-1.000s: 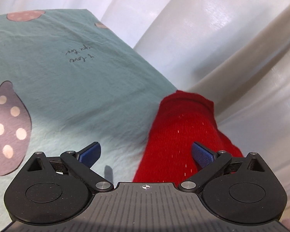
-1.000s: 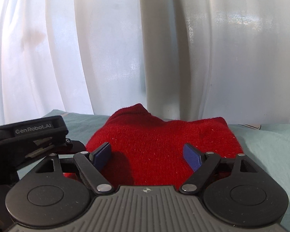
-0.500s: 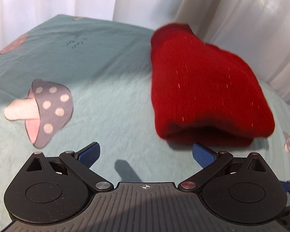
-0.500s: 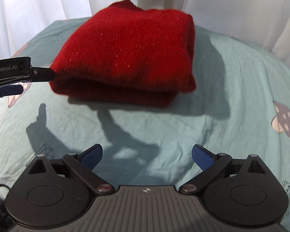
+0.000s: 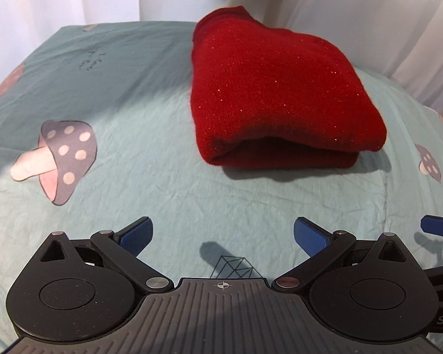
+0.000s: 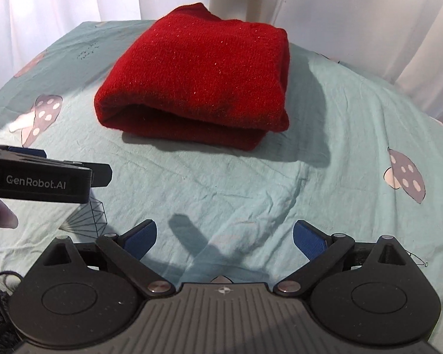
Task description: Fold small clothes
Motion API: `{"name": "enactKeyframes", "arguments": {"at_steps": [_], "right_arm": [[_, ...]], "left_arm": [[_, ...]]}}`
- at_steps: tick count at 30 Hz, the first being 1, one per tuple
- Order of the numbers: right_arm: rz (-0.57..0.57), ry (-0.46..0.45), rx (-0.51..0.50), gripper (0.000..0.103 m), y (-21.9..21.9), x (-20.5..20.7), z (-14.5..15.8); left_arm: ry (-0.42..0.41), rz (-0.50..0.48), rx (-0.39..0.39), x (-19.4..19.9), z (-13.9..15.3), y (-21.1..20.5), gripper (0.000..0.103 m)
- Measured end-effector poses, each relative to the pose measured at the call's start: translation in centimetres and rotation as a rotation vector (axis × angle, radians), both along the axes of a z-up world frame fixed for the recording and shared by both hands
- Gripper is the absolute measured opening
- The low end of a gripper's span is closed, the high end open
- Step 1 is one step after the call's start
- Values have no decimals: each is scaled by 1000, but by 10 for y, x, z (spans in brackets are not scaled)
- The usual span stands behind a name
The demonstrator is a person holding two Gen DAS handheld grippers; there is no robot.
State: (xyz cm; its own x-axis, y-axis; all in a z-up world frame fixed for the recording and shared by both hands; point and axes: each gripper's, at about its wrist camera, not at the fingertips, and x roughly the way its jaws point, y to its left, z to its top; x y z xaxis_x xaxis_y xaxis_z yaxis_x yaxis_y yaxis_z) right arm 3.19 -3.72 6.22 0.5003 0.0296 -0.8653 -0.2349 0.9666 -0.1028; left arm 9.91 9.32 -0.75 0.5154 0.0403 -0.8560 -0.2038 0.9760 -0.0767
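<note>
We see a teal mushroom-print sheet [image 5: 150, 183] filling the frame, white curtains [image 5: 369, 6] along the top. A folded red knit garment [image 5: 274, 97] lies upper centre; our left gripper [image 5: 223, 234] and right gripper [image 6: 224, 235] gape wide, empty.

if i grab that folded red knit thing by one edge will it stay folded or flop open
Probably flops open: the red knit garment looks soft, its layers loosely stacked with a gap at the near fold. Likely light. Pushed, the fuzzy knit may drag on the mushroom-print sheet rather than slide.
</note>
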Motion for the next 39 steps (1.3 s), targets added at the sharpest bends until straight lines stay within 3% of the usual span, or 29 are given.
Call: {"name": "enactKeyframes", "arguments": {"at_steps": [5, 11, 39], "right_arm": [[-72, 35, 12, 99, -4, 17, 15], [-101, 9, -45, 99, 1, 24, 23], [-149, 48, -8, 99, -4, 43, 27]], "left_arm": [[15, -1, 67, 7, 5, -2, 103], [28, 18, 35, 11, 9, 1, 103], [102, -34, 32, 27, 9, -8, 103]]}}
